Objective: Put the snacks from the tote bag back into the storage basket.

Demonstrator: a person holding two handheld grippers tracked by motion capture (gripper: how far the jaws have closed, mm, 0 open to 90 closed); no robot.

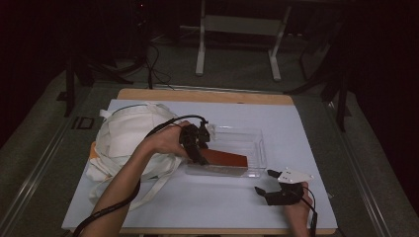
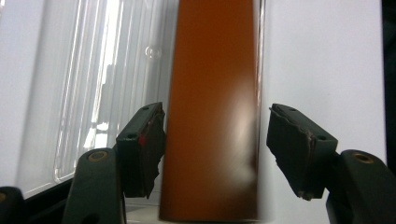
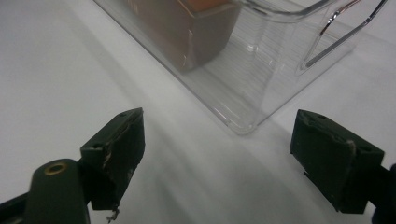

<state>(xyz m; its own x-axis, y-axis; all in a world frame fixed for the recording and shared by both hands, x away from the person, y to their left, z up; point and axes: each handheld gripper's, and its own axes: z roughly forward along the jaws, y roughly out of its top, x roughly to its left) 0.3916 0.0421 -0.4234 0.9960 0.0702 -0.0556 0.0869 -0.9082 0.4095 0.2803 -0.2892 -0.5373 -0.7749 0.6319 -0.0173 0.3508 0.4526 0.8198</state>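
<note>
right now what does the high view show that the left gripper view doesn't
High view alone: the white cloth bag at the table's left, the right gripper apart from the bin with jaws spread, the person's forearms, and the floor beyond the table.

Left gripper view alone: a close look at the left gripper, its jaws either side of the brown box with gaps showing, and the ribbed floor of the clear plastic bin.

Both share the brown box in the bin on the white table surface.
</note>
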